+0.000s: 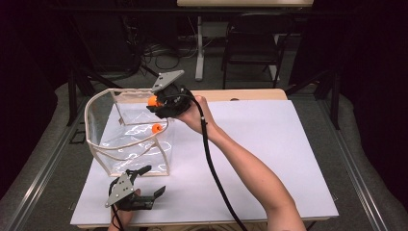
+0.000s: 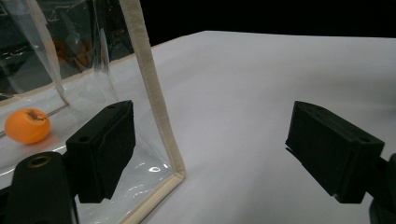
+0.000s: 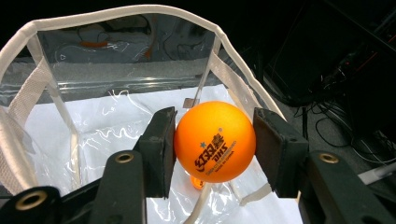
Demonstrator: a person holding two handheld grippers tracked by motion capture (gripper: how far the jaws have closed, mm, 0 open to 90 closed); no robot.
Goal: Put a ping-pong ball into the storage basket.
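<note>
A clear plastic bag (image 1: pixel 103 144) with white trim stands open on the white board. My right gripper (image 1: pixel 155 104) hovers over the bag's far right rim, shut on an orange ping-pong ball (image 1: pixel 152 100). In the right gripper view that printed ball (image 3: pixel 215 140) sits squeezed between the jaws of my right gripper (image 3: pixel 214 144), above the bag's mouth (image 3: pixel 116 11). A second orange ball (image 1: pixel 157 128) lies inside the bag, also visible through the wall (image 2: pixel 27 126). My left gripper (image 1: pixel 153 180) rests open near the board's front edge, at the bag's near corner (image 2: pixel 173 163), holding nothing.
The white board (image 1: pixel 269 159) covers most of the table, with bare room to the right of the bag. A black cable (image 1: pixel 214 173) trails from the right gripper along the forearm. A dark chair (image 1: pixel 252 41) and a table leg stand beyond the far edge.
</note>
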